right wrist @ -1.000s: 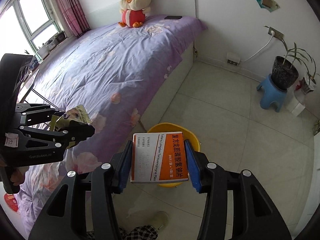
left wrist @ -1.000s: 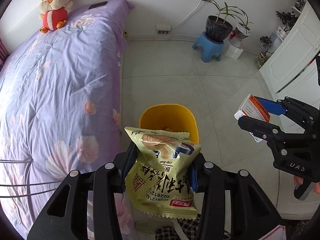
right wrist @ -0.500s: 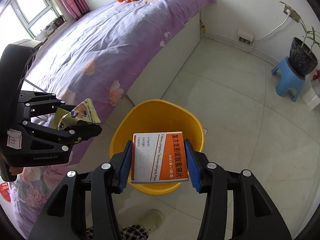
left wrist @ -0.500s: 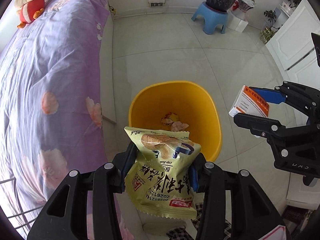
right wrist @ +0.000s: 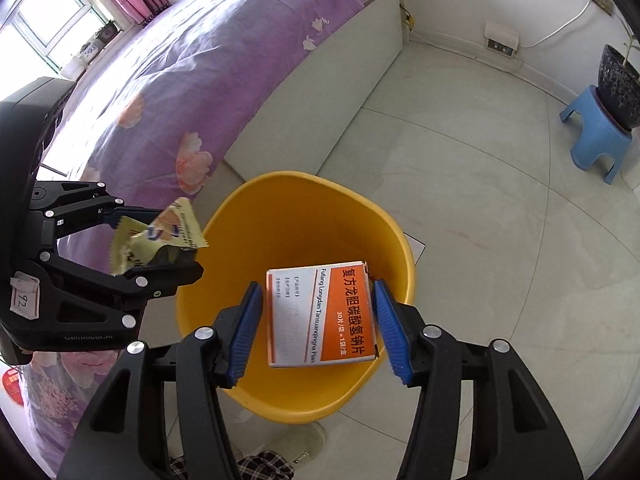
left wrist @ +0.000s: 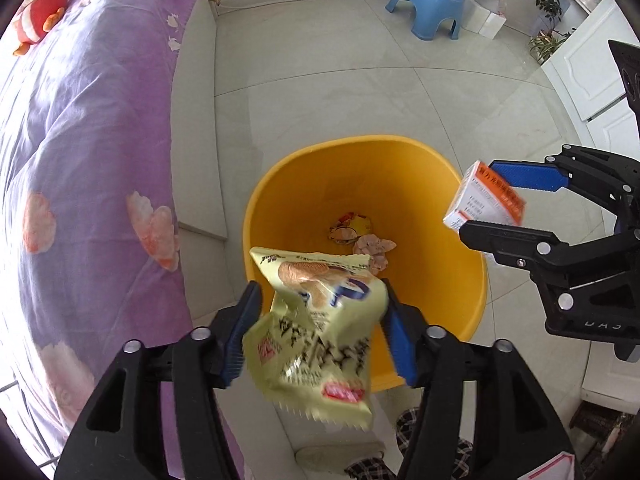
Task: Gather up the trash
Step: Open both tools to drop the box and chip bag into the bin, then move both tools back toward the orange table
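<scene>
The left gripper (left wrist: 320, 328) is opening, and the snack bag (left wrist: 320, 332) between its pads is slipping free. The right gripper (right wrist: 318, 326) is opening too, letting go of the medicine box (right wrist: 320, 316). Both point down over the yellow bin (left wrist: 472, 248). This is the drop step; next, both should lift away.

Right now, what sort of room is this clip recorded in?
Most likely a bedroom in a home. A bed with a purple floral quilt fills one side, a red and yellow plush toy sits at its head, and a potted plant on a blue plastic stool stands on the pale tiled floor.
</scene>
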Demonstrator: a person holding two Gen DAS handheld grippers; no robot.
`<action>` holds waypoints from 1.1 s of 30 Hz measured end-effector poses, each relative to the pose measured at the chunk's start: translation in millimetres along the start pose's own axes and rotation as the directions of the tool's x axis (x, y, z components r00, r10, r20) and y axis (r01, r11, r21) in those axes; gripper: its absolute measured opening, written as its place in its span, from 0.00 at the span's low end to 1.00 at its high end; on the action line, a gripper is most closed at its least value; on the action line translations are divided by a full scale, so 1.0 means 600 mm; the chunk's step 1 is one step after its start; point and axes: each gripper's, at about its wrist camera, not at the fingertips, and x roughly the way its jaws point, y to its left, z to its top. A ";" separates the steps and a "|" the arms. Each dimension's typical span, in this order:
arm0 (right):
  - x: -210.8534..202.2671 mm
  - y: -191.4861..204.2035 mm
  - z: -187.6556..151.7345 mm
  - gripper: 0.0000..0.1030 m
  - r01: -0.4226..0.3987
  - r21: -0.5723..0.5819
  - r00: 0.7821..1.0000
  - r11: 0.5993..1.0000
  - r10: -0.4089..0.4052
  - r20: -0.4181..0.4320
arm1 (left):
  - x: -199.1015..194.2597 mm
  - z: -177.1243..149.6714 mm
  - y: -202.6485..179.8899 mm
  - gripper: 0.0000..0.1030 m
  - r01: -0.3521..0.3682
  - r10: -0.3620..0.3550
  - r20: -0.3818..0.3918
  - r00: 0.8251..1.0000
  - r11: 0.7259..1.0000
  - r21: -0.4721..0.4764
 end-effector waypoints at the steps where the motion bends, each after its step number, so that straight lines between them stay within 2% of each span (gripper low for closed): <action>1: -0.002 -0.002 0.000 0.65 0.006 0.001 1.000 1.000 -0.006 0.006 | -0.001 -0.001 0.001 0.66 -0.001 0.001 0.004 1.000 1.000 -0.003; 10: -0.024 -0.007 -0.001 0.65 0.017 0.020 1.000 1.000 -0.017 0.012 | -0.010 -0.009 0.005 0.66 -0.004 0.004 -0.003 1.000 1.000 -0.027; 17: -0.069 0.020 -0.002 0.65 0.023 0.010 0.999 1.000 -0.023 0.023 | -0.061 -0.020 0.014 0.66 -0.008 0.009 0.011 1.000 0.998 -0.056; 26: -0.175 0.074 0.009 0.65 0.031 -0.023 0.997 0.999 -0.030 0.072 | -0.177 -0.037 0.032 0.67 -0.023 0.030 0.069 0.997 0.994 -0.106; 33: -0.281 0.141 0.009 0.65 0.041 -0.077 0.993 0.996 -0.031 0.118 | -0.297 -0.075 0.049 0.67 -0.031 0.054 0.131 0.990 0.984 -0.177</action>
